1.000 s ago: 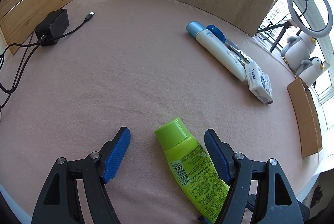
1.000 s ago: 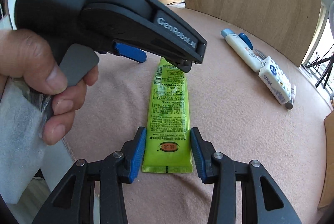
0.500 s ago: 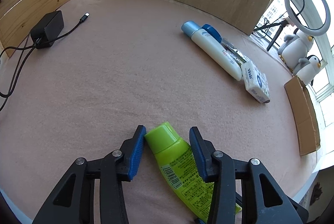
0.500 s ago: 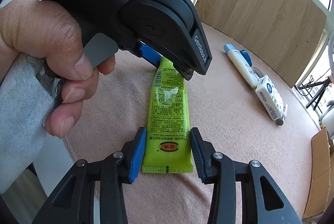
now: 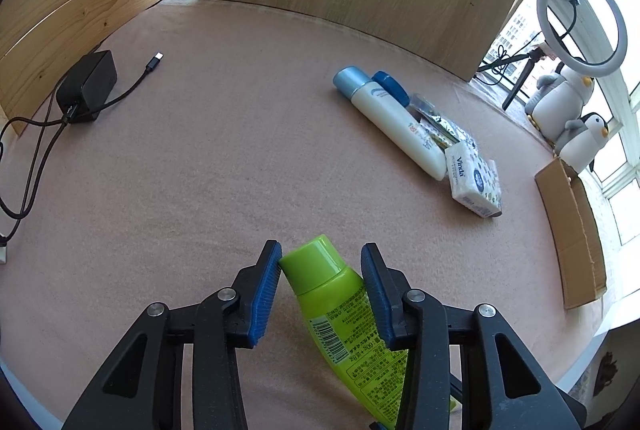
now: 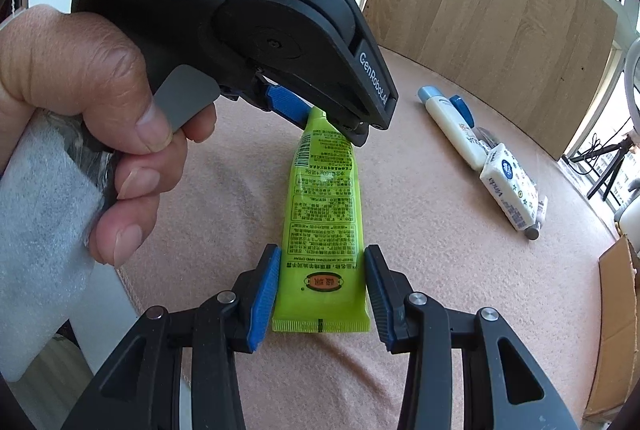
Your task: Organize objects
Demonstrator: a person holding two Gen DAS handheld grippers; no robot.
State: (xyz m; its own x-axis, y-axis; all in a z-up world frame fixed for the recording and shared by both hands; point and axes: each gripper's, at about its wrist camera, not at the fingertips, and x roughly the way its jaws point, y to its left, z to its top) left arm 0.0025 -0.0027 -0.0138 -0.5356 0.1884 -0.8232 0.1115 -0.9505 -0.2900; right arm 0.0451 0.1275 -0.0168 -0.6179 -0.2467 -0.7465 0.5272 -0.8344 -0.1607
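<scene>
Clamping green tube (image 6: 324, 222) both ends: left gripper (image 5: 320, 294) pinches the cap, right gripper (image 6: 320, 290) the crimp, probably for a level lift.

Black hand-held gripper (image 5: 320, 294) with ribbed blue pads, silver screws; white "GenRobot.AI" lettering, bare-skinned hand (image 6: 92, 125).
</scene>
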